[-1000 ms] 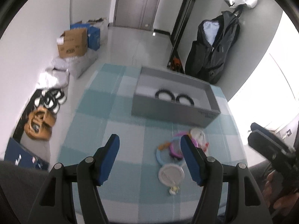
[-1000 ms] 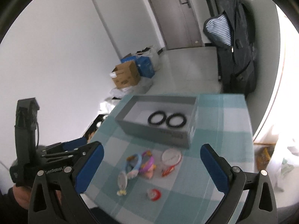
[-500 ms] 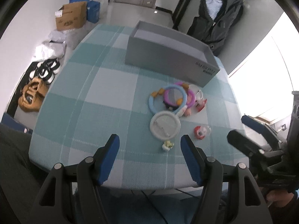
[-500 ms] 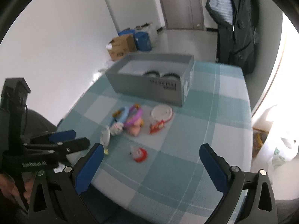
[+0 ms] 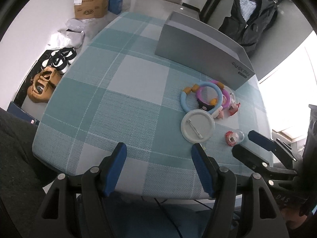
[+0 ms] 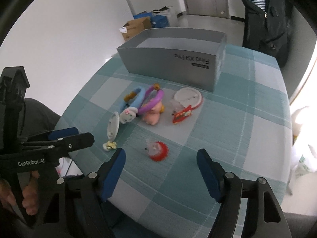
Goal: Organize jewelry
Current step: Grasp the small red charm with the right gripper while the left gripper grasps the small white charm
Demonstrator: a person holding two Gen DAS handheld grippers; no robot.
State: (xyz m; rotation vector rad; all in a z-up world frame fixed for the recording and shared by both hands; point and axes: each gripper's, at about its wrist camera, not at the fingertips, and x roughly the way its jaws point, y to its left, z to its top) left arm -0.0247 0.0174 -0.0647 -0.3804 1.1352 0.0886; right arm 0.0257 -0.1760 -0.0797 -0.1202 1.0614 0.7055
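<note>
Teal-and-white checked cloth is covering the counter [image 5: 126, 91] where I am working, and both my claws are hovering at its near edge with nothing in them. My left claw [image 5: 158, 165] is gaping wide, and my right claw [image 6: 161, 171] is spread just as wide, low over the cloth.

I judge that I am only lining up a first pick. The small red-and-clear round trinket [image 6: 157, 149] is lying just ahead of my right claw, roughly between its blue pads [image 6: 114, 171], so the next move looks like dropping straight down and closing gently on it, then carrying it to the open grey cardboard box [image 6: 174, 63] at the far side.

Between trinket and box, the other pieces are lying in a cluster: a white round pin badge [image 5: 197, 126] face down, a light-blue plastic bracelet [image 5: 201, 97] overlapping a purple one [image 5: 222, 93], a pink plush charm [image 6: 152, 116] and a red clip [image 6: 182, 116]. I am needing to lift clear over that cluster. A tiny yellow flower charm [image 6: 109, 145] is sitting near the counter's edge, beside my left claw.
</note>
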